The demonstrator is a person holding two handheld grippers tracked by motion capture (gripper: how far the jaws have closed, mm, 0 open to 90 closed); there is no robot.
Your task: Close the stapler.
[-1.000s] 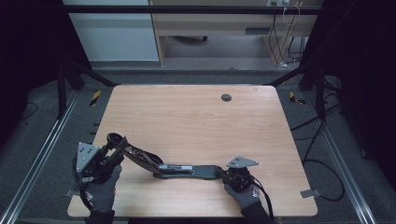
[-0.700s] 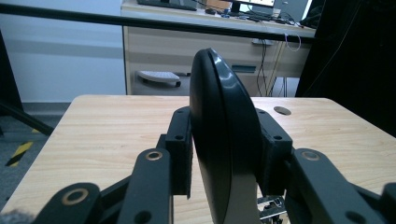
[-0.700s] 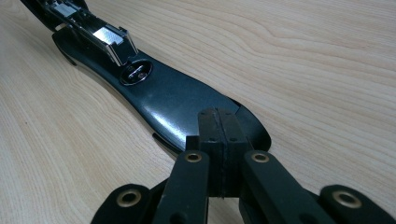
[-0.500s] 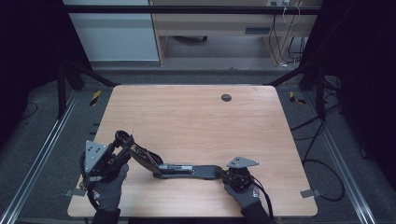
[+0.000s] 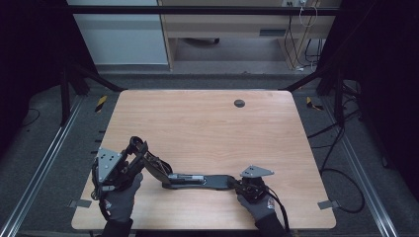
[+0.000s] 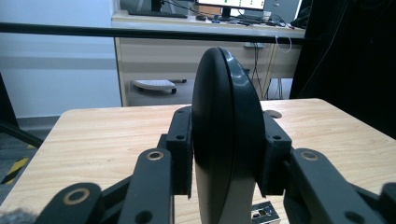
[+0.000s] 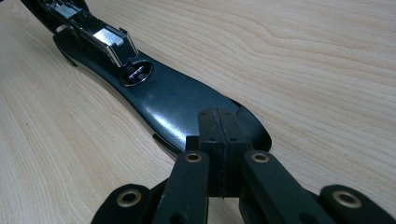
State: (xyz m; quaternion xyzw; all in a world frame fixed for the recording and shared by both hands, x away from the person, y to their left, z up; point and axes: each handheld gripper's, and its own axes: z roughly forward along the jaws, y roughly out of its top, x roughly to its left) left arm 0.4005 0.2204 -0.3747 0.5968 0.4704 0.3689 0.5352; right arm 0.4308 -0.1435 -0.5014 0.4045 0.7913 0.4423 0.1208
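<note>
A black stapler lies swung open on the wooden table (image 5: 207,128). Its base (image 5: 207,180) rests flat near the front edge, and its rounded top arm (image 5: 148,160) is tilted up to the left. My left gripper (image 5: 136,148) is shut on the raised end of that top arm (image 6: 226,135), a pad (image 6: 183,140) on each side. My right gripper (image 5: 236,183) is shut, pad against pad, with its tips (image 7: 218,126) resting on the right end of the base (image 7: 173,100). The metal staple channel (image 7: 109,39) lies exposed along the base.
A round dark grommet (image 5: 239,103) sits in the table near the far edge. Beyond the table stand a wooden desk (image 5: 232,29) and cables. Metal rails (image 5: 44,163) and black frame posts flank both sides.
My left gripper has moved a little to the right with the stapler's top arm, which now stands steeper. The right gripper and the base have stayed put.
</note>
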